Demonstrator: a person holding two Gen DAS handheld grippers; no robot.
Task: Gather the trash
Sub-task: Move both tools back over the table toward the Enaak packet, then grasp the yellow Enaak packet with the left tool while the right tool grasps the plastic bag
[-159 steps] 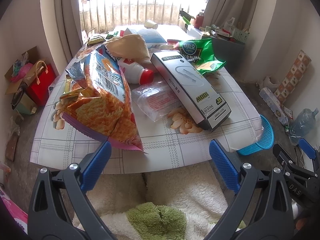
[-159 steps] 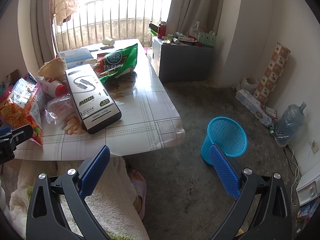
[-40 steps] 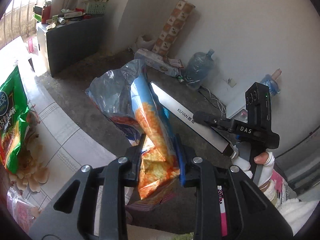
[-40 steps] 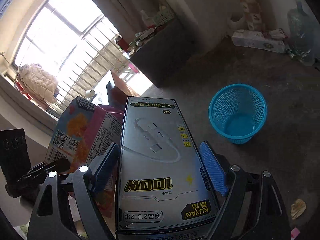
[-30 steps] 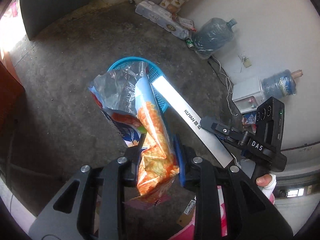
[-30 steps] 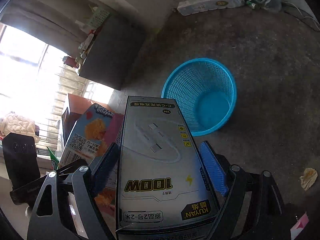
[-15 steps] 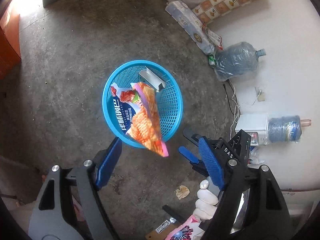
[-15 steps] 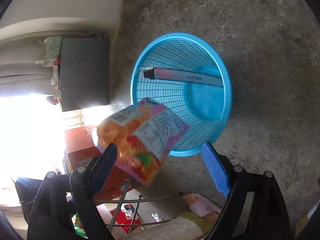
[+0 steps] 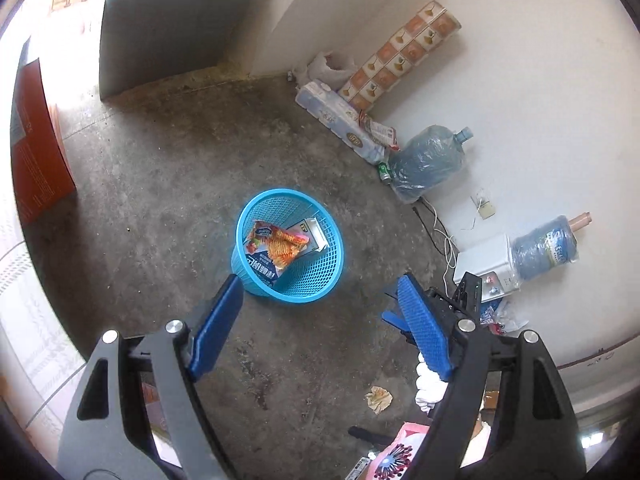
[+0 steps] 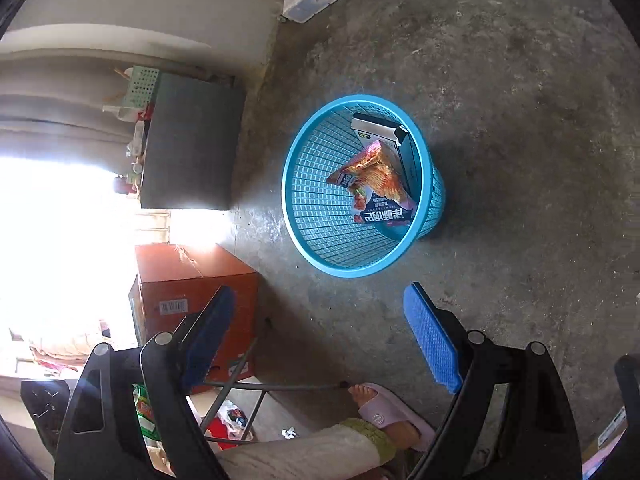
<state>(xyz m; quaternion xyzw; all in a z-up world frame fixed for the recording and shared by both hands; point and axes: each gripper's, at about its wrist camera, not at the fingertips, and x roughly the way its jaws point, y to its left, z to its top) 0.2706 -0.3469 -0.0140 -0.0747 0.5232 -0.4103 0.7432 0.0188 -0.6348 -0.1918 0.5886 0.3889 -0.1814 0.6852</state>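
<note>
Lying in the blue basket (image 9: 289,286) mid-frame, chip bag (image 9: 276,246) and box (image 9: 314,232) are released — left gripper (image 9: 320,320) and right gripper (image 10: 320,336) jaws just spread, empty; both should be swung back for further trash.

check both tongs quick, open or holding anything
left tongs: open, holding nothing, jaws have just been opening
right tongs: open, holding nothing

basket (image 9: 324,276): blue plastic mesh
snack bag (image 9: 276,246): glossy foil
floor (image 9: 160,168): rough matt concrete
pads (image 10: 430,340): textured blue rubber
</note>
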